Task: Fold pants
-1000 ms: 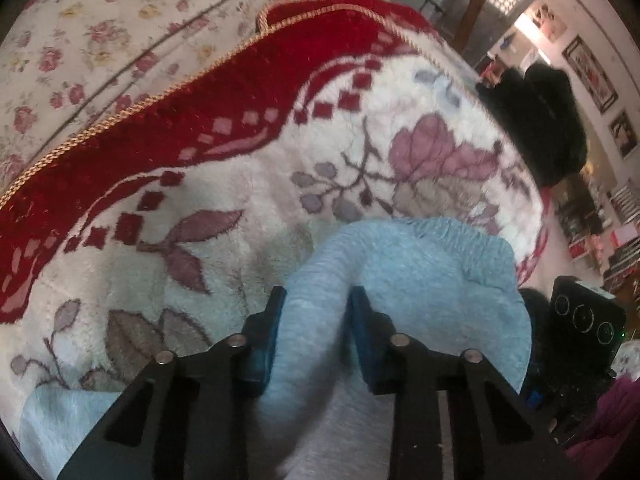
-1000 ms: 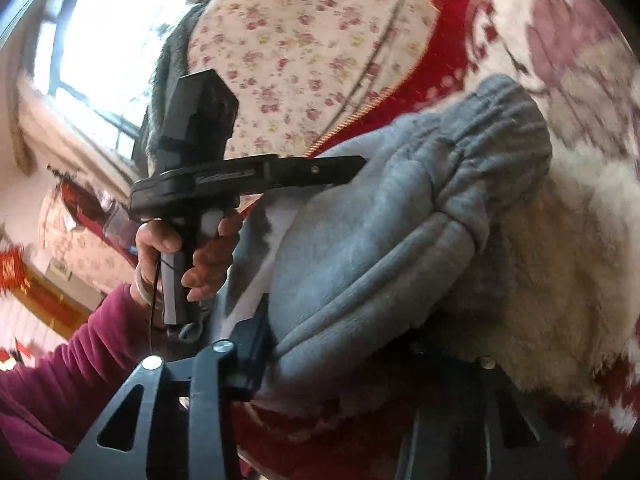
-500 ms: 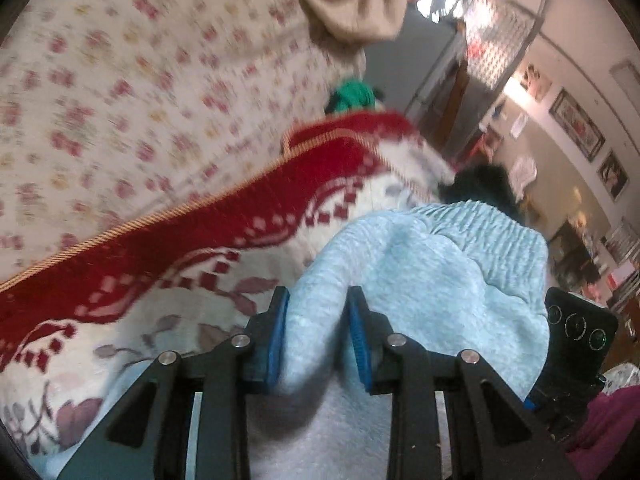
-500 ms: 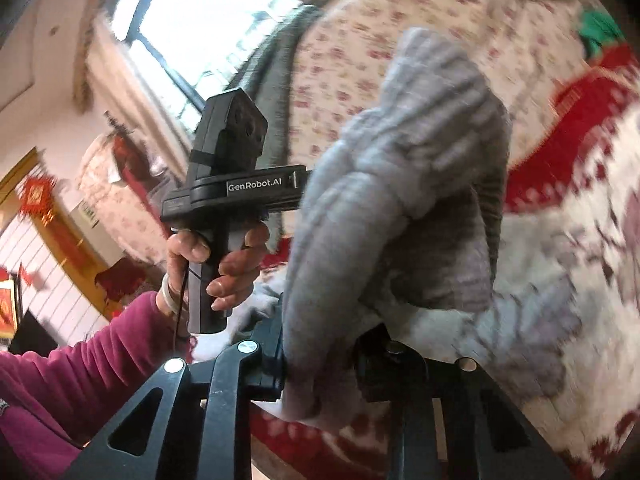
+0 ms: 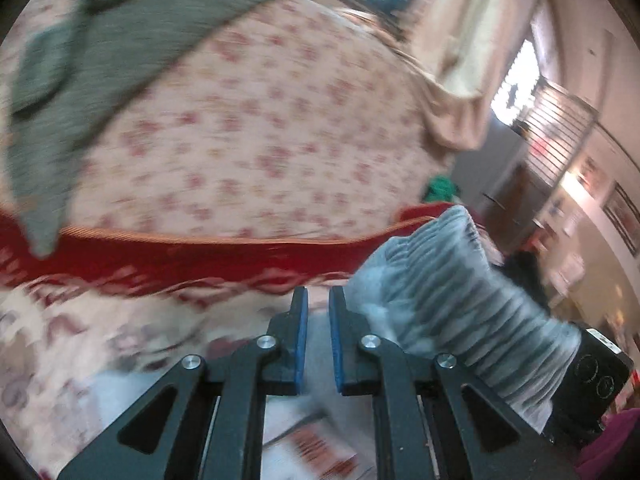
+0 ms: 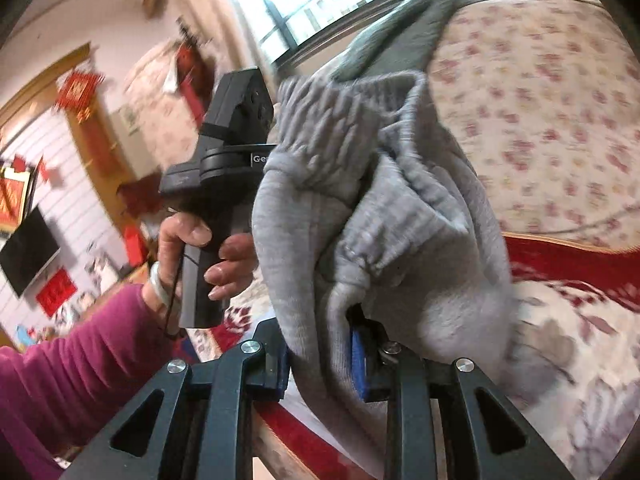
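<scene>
Hanging lengthwise, waistband up, grey pants [image 6: 384,216] clamped in right claw [image 6: 320,356], left claw [image 5: 318,340] together (empty).

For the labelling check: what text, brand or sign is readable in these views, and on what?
"Ge": white print on the black handle unit, the rest hidden behind the grey pants.
Printed sheet, bottom of the left wrist view: orange print, too blurred.
Red wall hangings: too blurred.

A red-and-cream floral blanket [image 5: 120,312] lies spread below a floral-covered sofa back [image 5: 260,140].
</scene>
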Demonstrator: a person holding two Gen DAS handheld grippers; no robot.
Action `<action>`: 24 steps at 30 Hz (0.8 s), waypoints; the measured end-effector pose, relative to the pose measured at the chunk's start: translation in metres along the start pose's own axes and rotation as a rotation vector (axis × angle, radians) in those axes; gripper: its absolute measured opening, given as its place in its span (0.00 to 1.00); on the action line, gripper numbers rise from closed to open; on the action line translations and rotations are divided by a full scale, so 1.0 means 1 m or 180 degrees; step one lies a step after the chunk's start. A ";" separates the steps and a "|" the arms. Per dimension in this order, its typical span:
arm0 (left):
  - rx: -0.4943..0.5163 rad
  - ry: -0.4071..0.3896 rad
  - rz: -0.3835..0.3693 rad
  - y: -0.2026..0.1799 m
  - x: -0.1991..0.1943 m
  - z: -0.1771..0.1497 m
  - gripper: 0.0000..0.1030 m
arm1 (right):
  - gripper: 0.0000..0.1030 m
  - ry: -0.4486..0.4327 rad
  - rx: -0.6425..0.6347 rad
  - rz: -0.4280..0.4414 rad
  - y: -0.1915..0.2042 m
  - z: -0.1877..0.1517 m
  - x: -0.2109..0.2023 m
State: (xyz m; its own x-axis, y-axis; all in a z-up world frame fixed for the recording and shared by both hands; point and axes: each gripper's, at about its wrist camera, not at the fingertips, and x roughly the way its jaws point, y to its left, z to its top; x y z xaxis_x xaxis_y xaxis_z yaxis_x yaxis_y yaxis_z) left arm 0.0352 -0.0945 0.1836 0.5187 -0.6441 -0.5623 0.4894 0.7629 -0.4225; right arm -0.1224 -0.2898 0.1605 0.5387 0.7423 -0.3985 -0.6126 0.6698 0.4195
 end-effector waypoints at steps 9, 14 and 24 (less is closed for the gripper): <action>-0.0697 -0.0255 0.0703 0.122 -0.098 -0.064 0.17 | 0.27 0.0791 -0.0505 -0.0017 0.046 -0.032 0.132; -0.0587 -0.0242 0.0706 0.110 -0.099 -0.078 0.40 | 0.67 0.0819 -0.0665 -0.0009 0.061 -0.049 0.147; -0.0052 -0.0261 0.0136 0.012 -0.084 -0.081 0.62 | 0.80 0.0568 0.0014 0.0226 0.033 -0.027 0.047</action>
State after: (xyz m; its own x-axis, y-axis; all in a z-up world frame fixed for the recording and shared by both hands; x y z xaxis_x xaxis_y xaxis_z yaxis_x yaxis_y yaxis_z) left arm -0.0595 -0.0268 0.1686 0.5949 -0.6128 -0.5202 0.4544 0.7902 -0.4112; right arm -0.1328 -0.2332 0.1338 0.3830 0.7729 -0.5059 -0.6426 0.6163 0.4552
